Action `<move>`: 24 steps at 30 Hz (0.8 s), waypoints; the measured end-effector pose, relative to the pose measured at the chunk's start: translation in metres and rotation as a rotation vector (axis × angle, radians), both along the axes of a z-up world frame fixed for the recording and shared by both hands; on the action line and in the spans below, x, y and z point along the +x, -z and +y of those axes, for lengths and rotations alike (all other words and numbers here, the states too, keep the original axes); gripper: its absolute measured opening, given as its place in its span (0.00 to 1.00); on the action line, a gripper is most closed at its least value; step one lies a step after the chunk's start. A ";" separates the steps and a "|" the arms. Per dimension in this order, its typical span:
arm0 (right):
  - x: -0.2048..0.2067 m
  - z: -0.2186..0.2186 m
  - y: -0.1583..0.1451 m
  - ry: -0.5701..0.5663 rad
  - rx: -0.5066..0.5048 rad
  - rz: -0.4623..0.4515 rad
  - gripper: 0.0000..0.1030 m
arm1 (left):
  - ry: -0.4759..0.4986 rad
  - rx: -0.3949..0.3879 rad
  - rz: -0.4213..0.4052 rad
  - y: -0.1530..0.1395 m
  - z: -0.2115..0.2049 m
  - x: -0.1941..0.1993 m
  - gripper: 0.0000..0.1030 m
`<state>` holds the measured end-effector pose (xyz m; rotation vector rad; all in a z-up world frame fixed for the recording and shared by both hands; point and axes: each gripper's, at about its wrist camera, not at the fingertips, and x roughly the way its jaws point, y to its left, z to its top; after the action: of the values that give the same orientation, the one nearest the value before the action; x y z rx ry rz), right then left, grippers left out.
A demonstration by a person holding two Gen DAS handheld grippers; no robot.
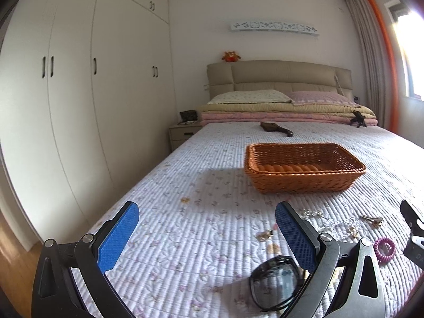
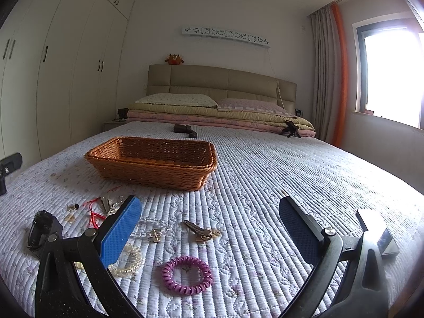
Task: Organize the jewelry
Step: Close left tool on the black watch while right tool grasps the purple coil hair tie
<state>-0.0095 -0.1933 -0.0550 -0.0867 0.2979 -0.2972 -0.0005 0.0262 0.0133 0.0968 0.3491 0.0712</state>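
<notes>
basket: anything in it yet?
Looks empty: the wicker basket shows only bare weave inside in both views; its near floor is hidden by the rim.

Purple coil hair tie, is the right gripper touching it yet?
Apart. The right wrist view shows the purple coil hair tie lying on the quilt between the open jaws of the right gripper, with bare quilt on both sides.

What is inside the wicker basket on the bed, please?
The basket shows only its woven inner walls and a strip of its floor in both views; no jewelry is visible. Its near wall hides most of the floor, so small items could lie there unseen.
</notes>
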 end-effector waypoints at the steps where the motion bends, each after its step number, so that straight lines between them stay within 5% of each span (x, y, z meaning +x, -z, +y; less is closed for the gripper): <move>1: 0.000 -0.003 0.000 -0.004 0.003 0.028 1.00 | -0.003 -0.029 -0.008 0.001 0.005 -0.001 0.99; 5: -0.008 -0.027 0.004 -0.050 0.096 0.106 1.00 | -0.011 -0.046 0.011 0.009 0.024 -0.003 0.99; 11: -0.012 -0.051 0.014 -0.077 0.184 0.232 1.00 | 0.083 -0.077 0.231 0.040 0.034 -0.003 0.99; 18: 0.007 -0.063 0.042 -0.118 0.282 0.376 0.69 | 0.193 -0.191 0.400 0.061 0.032 0.004 0.99; 24: 0.025 -0.059 0.049 -0.159 0.335 0.406 0.63 | 0.219 -0.253 0.468 0.066 0.029 0.018 0.99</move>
<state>0.0155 -0.2521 -0.1044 0.1620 0.7354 -0.0658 0.0174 0.0552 -0.0522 -0.1022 0.8087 -0.2164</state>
